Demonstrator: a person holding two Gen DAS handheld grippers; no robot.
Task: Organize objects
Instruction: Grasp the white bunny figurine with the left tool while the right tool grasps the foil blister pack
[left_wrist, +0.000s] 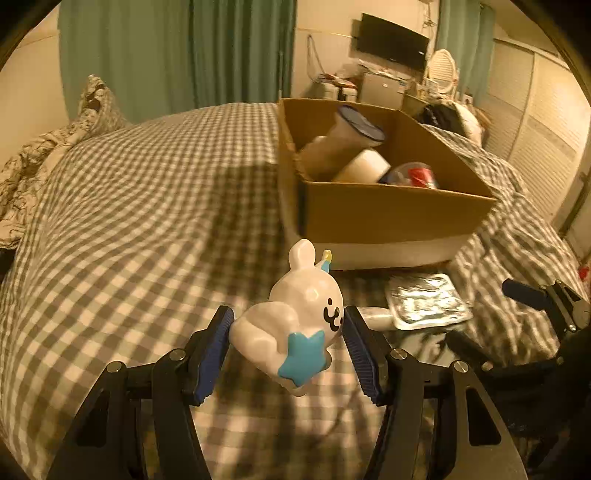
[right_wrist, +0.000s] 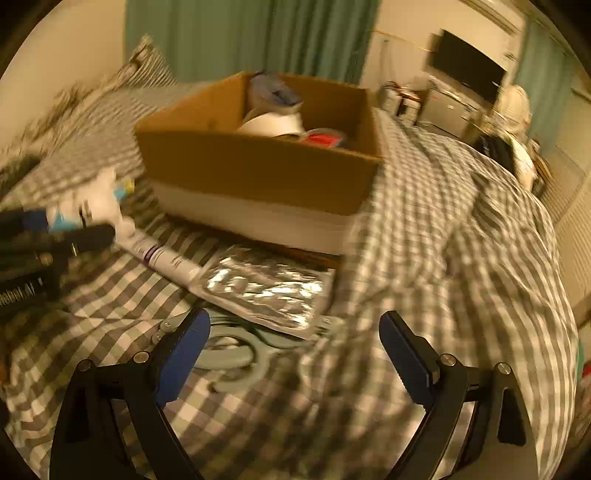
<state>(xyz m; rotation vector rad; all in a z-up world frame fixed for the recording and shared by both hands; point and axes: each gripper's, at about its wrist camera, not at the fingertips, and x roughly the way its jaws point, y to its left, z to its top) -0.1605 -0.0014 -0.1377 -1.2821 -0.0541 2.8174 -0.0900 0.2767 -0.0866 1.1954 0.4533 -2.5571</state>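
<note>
A gingham-covered bed carries an open cardboard box holding containers, with a foil packet and a tube just before it. The left tool clamps a white rabbit figurine above the bed; the right tool gapes wide and empty near grey-handled scissors.

Both wrist views angled down over the bed, close, sharing the cardboard box ahead

Open right gripper above foil pack, near cardboard box.
</note>
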